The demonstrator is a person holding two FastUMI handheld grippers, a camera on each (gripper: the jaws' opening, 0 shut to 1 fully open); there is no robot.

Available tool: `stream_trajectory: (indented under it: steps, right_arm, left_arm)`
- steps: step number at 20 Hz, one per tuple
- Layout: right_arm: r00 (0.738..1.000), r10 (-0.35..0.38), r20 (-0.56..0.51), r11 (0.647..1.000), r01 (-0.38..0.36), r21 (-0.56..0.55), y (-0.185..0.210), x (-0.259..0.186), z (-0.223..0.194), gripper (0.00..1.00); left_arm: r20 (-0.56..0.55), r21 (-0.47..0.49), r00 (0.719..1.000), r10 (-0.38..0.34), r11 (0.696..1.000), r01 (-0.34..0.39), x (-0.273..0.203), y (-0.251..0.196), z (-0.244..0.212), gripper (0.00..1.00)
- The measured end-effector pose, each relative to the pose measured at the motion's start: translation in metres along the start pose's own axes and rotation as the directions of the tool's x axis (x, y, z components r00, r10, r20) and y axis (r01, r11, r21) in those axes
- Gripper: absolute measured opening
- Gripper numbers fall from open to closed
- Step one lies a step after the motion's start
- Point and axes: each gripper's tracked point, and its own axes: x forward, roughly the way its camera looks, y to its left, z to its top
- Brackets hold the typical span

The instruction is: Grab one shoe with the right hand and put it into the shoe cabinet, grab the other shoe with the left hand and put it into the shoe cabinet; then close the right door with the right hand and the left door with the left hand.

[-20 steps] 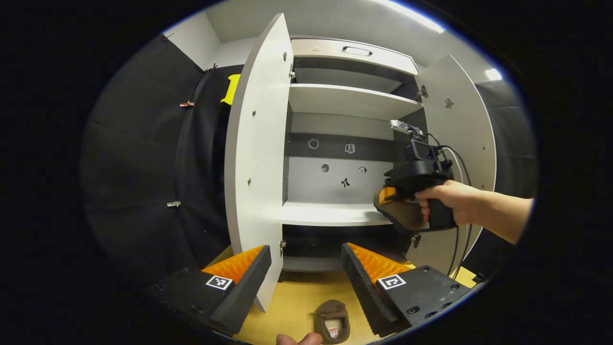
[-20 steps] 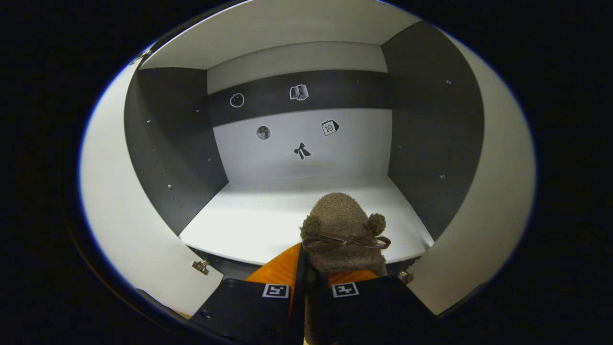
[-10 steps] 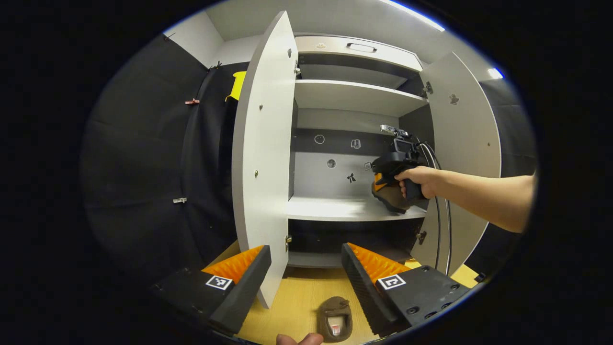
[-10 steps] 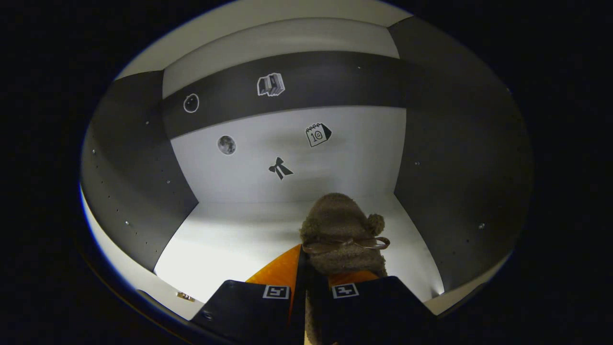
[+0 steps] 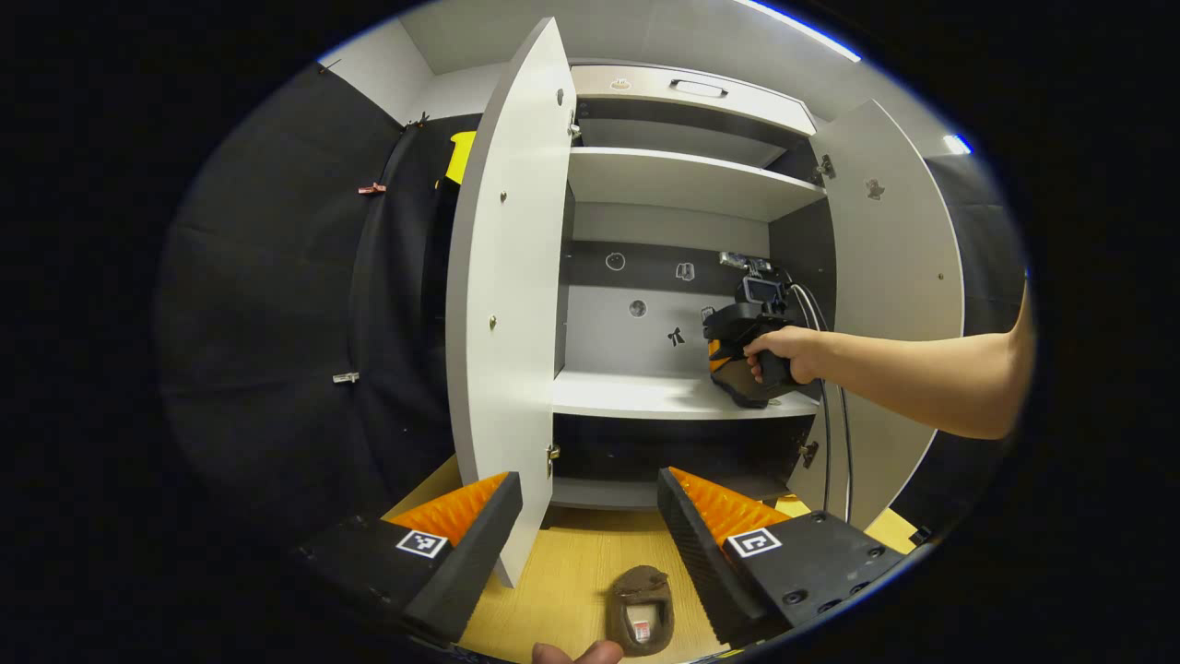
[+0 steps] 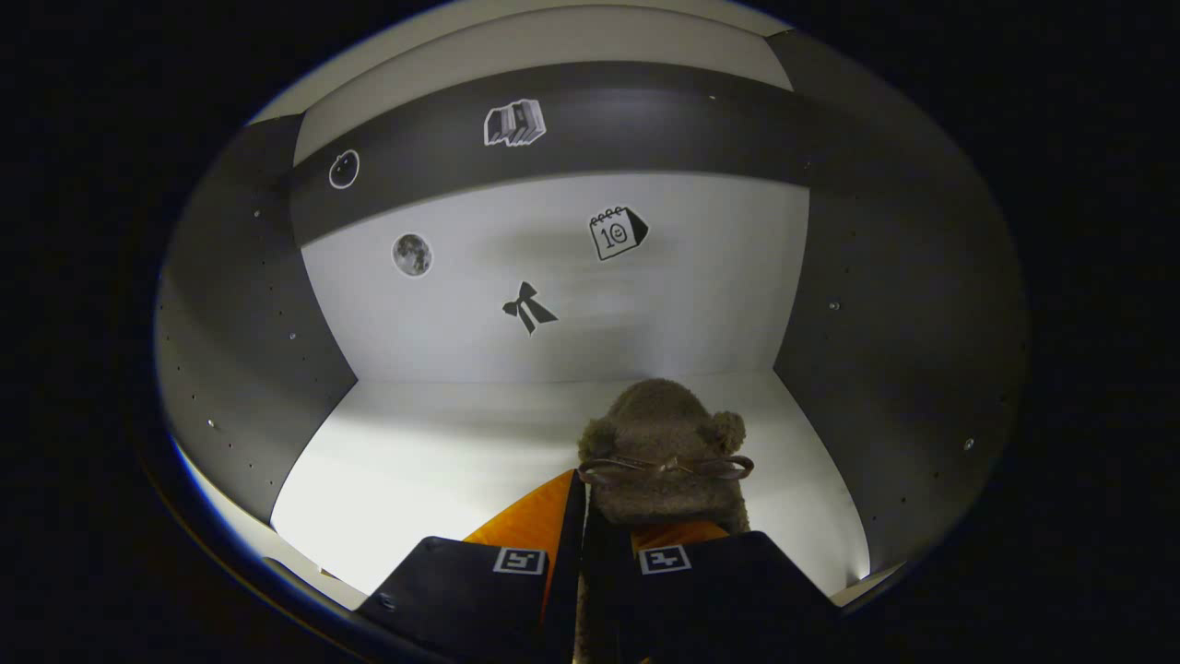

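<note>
Right gripper (image 6: 595,535) clamped on first shoe (image 6: 662,452); toe aimed at 12 o'clock toward cabinet back, shoe over right part of white shelf (image 6: 442,461), contact not discernible. Release judged next. Left gripper (image 5: 590,535) held wide; second shoe (image 5: 642,610) on floor at 6 o'clock, between jaws. Both doors open.

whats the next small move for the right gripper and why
Probably lower the right gripper a little and open it. It is shut on the brown shoe, already inside the cabinet over the white shelf, near the right wall. Whether the sole touches yet is unclear.
</note>
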Motion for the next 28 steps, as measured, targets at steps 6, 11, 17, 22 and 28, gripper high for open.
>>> stream_trajectory:
  steps: [6, 11, 17, 22, 28]
  right_arm:
    - [0.999, 0.053, -0.006, 0.998, -0.053, 0.041, 0.009, -0.04, -0.004, 0.56]
    - [0.987, 0.087, 0.138, 0.994, -0.094, 0.047, 0.011, -0.099, 0.011, 0.97]
    - [0.936, 0.103, 0.336, 0.994, -0.105, -0.012, 0.013, -0.202, 0.004, 0.98]
    - [0.902, 0.131, 0.411, 0.988, -0.151, 0.018, 0.011, -0.276, -0.025, 0.98]
    - [0.869, 0.121, 0.48, 0.992, -0.127, -0.02, -0.012, -0.333, -0.042, 0.98]
  left_arm:
    - [-0.009, 0.03, 1.0, -0.028, 0.999, 0.028, 0.003, -0.008, -0.003, 0.94]
    - [-0.052, 0.038, 0.996, -0.075, 0.996, 0.077, 0.003, -0.019, -0.016, 0.94]
    - [-0.156, 0.016, 0.982, -0.103, 0.994, 0.107, 0.009, -0.021, -0.064, 0.94]
    - [-0.308, -0.01, 0.945, -0.108, 0.994, 0.11, 0.014, -0.022, -0.152, 0.95]
    - [-0.49, 0.011, 0.856, -0.163, 0.981, 0.193, 0.022, -0.03, -0.253, 0.94]
